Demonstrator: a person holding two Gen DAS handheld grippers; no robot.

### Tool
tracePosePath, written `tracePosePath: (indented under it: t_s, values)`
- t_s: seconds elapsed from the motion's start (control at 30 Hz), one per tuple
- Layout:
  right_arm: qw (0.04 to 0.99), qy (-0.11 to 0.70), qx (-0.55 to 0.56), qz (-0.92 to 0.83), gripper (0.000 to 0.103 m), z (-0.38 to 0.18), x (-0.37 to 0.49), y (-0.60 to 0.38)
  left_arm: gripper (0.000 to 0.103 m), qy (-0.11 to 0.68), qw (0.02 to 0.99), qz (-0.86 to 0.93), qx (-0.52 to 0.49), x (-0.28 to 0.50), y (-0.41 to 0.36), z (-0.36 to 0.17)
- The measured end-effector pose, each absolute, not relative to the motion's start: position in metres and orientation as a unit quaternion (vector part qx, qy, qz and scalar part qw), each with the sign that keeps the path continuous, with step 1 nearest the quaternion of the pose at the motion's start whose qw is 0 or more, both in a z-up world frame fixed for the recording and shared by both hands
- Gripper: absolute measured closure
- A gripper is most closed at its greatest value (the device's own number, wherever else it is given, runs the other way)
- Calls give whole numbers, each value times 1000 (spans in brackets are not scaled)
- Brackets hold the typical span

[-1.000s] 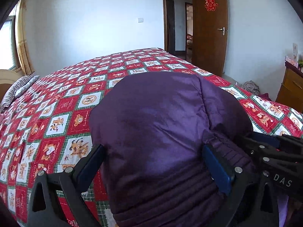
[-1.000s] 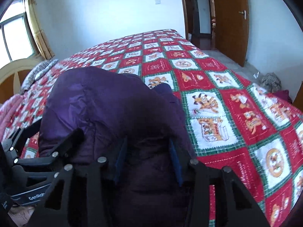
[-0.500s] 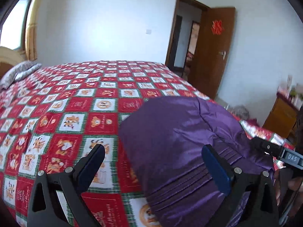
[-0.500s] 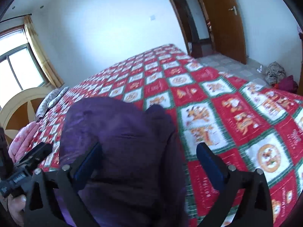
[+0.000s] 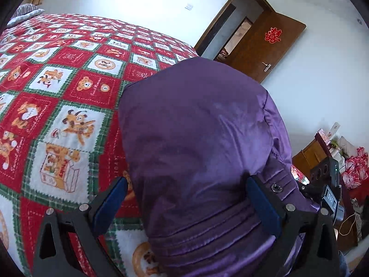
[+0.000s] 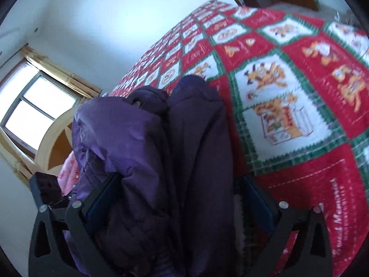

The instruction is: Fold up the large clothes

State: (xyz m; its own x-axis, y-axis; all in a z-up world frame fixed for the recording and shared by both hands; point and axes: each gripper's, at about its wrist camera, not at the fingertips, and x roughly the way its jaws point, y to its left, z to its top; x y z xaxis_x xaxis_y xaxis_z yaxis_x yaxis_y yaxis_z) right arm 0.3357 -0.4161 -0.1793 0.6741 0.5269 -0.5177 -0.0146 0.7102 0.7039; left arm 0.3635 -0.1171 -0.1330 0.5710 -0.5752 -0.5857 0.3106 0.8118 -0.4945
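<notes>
A purple padded jacket (image 5: pixel 196 127) lies folded into a thick bundle on the bed's red, white and green patchwork quilt (image 5: pixel 69 80). My left gripper (image 5: pixel 186 198) stands open at the jacket's near ribbed hem, its left pad off the cloth over the quilt. In the right wrist view the jacket (image 6: pixel 138 138) shows as two dark folded layers side by side. My right gripper (image 6: pixel 180 196) is open wide around the near end of the bundle, and its right pad stands clear beside the quilt (image 6: pixel 299 92).
A brown door (image 5: pixel 260 46) stands open past the bed's far corner. A wooden dresser (image 5: pixel 309 157) and red checked cloth (image 5: pixel 355 170) are to the right. A window (image 6: pixel 39 106), a curved wooden headboard (image 6: pixel 55 138) and pink fabric (image 6: pixel 69 173) lie at the left.
The right gripper's jaws, pinched on the jacket's fabric a second ago, have spread wide. Both cameras have rolled and dipped closer to the jacket. The left jaws stayed open.
</notes>
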Motion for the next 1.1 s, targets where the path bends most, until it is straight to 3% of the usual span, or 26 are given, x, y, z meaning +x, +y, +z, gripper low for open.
tracePosePath:
  t_s: [0.1,0.17,0.27,0.73,1.1]
  values:
    - [839,376,351,179,2,-181,342,-415,1,391,865,-260,-177,372,-123,-133]
    - [820,369,378,219,30,-181,341,-412,1,393,864,-265,-171,371,-127,-129]
    - [830,350,366,233,44,-170,328,-400,1,386,868,-276,-148,363,-130,-121]
    - [822,332,365,285,51,-156,299,-346,1,367,897,-234,-78,310,-102,-93]
    - [793,354,333,368,51,-145,336,-252,1,353,922,-142,-63,287,-9,-79]
